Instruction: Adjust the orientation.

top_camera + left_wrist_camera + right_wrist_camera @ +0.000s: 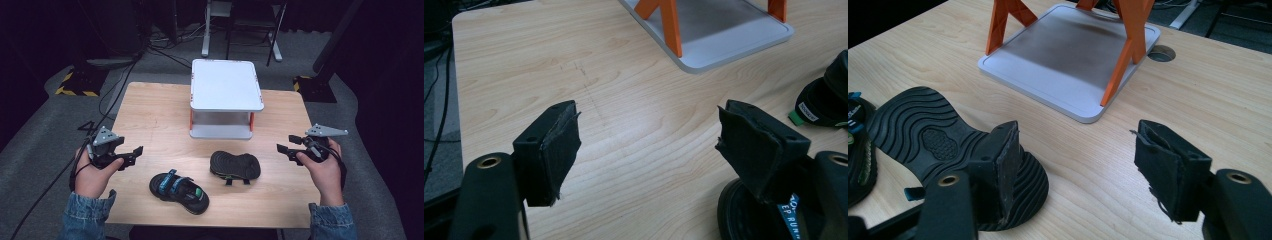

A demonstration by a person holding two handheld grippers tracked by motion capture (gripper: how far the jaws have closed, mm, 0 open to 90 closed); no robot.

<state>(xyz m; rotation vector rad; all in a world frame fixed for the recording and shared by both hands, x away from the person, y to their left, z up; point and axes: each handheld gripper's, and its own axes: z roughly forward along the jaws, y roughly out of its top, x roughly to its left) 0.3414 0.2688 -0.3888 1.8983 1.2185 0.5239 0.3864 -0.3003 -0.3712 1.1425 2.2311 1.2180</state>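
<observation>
step: approach, nothing held | left gripper and right gripper: jaws apart, empty | upright sandal and overturned sandal: on table before two-tier shelf | next: likely descend onto a sandal

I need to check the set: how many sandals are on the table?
2. One sandal lies upright nearer the left gripper; the other sandal lies sole-up before the white rack.
</observation>
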